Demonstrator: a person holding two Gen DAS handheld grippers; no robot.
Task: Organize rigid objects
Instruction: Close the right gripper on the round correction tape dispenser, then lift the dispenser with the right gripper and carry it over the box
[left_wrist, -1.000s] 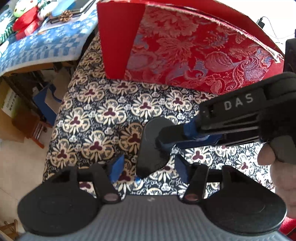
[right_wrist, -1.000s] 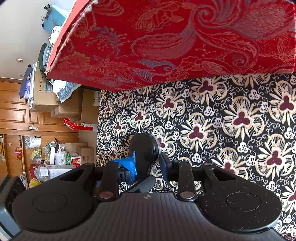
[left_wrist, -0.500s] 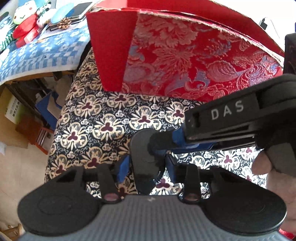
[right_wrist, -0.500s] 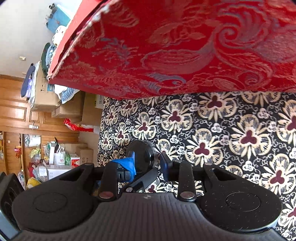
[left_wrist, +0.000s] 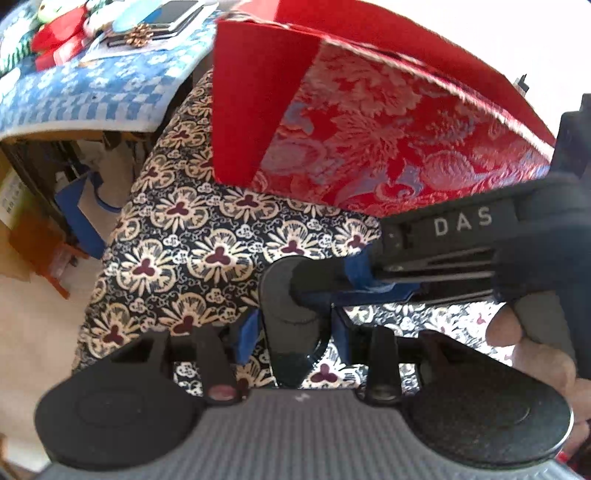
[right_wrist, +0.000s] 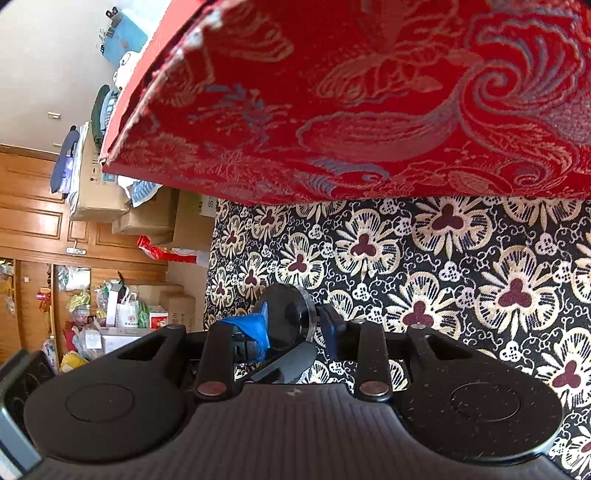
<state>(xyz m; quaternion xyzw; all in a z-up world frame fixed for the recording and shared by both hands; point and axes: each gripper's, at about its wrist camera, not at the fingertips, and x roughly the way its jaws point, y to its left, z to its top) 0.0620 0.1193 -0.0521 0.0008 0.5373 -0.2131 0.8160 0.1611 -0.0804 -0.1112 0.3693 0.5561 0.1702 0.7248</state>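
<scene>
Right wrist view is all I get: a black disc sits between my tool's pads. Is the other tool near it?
Observer: Yes. The left tool straddles the black disc's lower part; contact is unclear.
Operator: Is mine shut on it?
Observer: From the left wrist, the right tool pinches the disc's upper part.
Operator: What's beyond the red box's left end?
Observer: A blue checked cloth, on a separate surface.

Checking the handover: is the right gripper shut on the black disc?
Shut on it: the right gripper has a finger on each face of the black disc.
</scene>
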